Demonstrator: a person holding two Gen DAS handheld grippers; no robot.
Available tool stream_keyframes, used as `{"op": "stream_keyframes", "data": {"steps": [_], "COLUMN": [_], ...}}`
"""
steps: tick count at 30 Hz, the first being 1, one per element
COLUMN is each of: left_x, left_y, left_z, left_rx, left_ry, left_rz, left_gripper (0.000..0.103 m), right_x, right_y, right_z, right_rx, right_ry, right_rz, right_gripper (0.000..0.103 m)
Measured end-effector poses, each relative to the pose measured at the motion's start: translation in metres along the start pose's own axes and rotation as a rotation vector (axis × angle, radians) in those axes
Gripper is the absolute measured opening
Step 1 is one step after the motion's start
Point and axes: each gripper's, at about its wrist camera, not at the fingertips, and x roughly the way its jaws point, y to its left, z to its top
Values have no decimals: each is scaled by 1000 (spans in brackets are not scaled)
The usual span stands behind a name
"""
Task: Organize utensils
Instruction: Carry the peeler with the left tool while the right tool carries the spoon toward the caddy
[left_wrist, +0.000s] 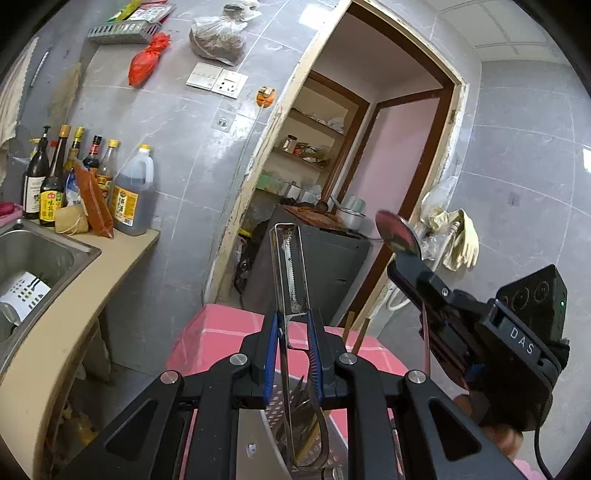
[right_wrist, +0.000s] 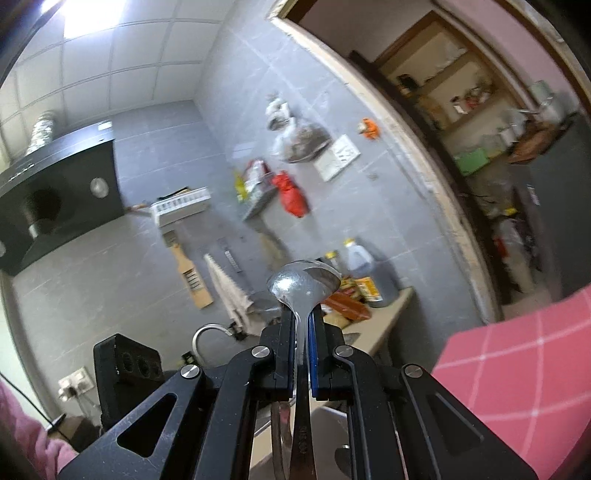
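Left gripper (left_wrist: 293, 354) clamped on metal peeler (left_wrist: 290, 266) pointing up over pink checked table (left_wrist: 221, 332), right gripper (right_wrist: 303, 354) to its right, fingers pinching steel spoon (right_wrist: 303, 282), bowl up

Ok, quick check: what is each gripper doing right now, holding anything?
Left gripper: shut on a metal peeler.
Right gripper: shut on a metal spoon.

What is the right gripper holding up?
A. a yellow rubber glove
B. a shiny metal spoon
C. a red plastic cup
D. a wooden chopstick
B: in the right wrist view, the right gripper has its jaws shut on the handle of a shiny metal spoon, whose bowl sticks up above the fingertips.
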Motion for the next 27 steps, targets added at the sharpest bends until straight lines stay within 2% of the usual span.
{"op": "stream_keyframes", "data": {"steps": [12, 21, 27], "left_x": [-2, -9, -13], "left_y": [2, -2, -6], "left_z": [-5, -8, -13], "left_rx": [-46, -64, -66], "left_ry": [-12, -41, -65], "left_rz": [88, 146, 181], "left_gripper": [15, 15, 15], "right_x": [23, 43, 51], "right_y": [-26, -34, -42], "right_z": [-11, -13, -20], "right_rx": [26, 10, 18], "right_ry": [62, 74, 45], "right_rz": [149, 274, 318], "right_gripper": [6, 6, 6]}}
